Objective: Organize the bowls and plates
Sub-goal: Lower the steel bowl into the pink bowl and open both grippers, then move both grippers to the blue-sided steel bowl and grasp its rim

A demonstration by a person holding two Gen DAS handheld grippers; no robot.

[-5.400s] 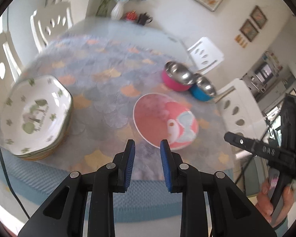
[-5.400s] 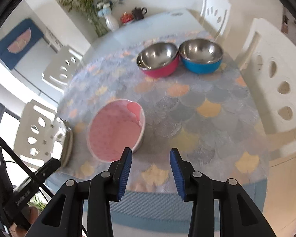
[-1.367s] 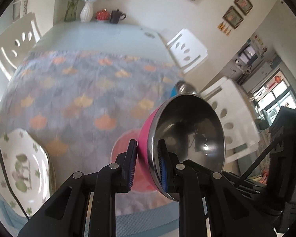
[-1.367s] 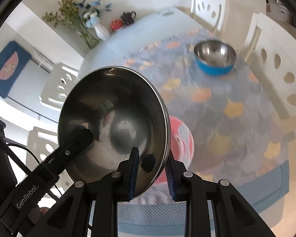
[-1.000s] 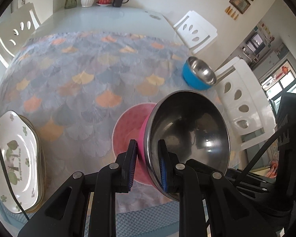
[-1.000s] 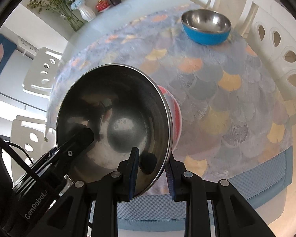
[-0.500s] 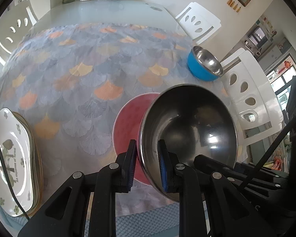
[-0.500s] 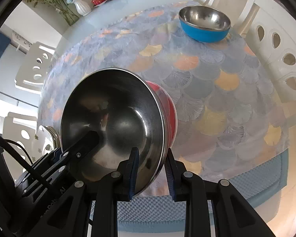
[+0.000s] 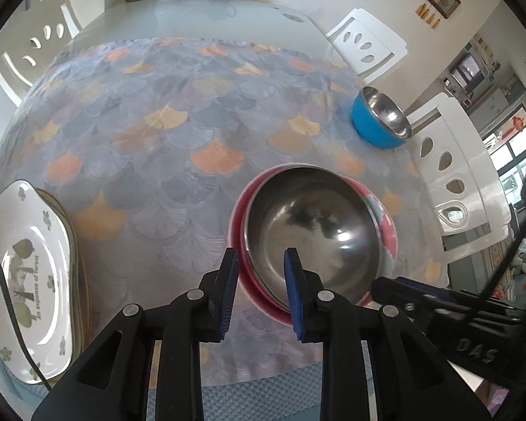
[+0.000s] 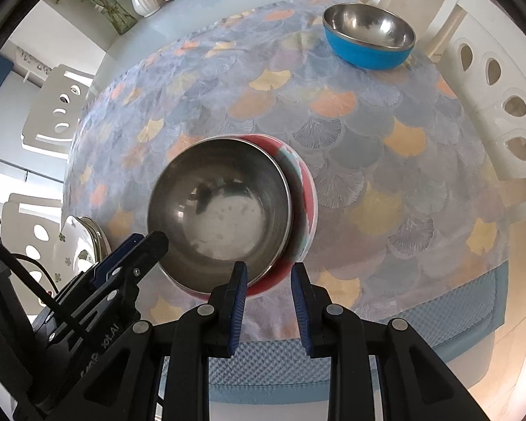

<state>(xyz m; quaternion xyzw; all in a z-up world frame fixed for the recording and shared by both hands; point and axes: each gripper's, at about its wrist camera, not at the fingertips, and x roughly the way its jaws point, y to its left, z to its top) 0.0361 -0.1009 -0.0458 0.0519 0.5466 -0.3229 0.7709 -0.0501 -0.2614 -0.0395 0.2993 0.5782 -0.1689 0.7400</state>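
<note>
Patterned plate stack (image 9: 24, 280) cut off at left edge

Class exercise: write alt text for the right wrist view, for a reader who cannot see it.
A steel bowl with a pink outside sits in a pink patterned dish on a fan-patterned tablecloth, its near rim between the right gripper's blue-padded fingers. The left gripper reaches its left rim; a blue bowl stands beyond.

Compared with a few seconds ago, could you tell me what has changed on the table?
The pink steel bowl left its spot beside the blue bowl and now sits nested in the pink plate. The left gripper has just been opening, with the bowl's rim between its jaws; the right gripper straddles the rim too. The blue bowl and white plates stayed put.
</note>
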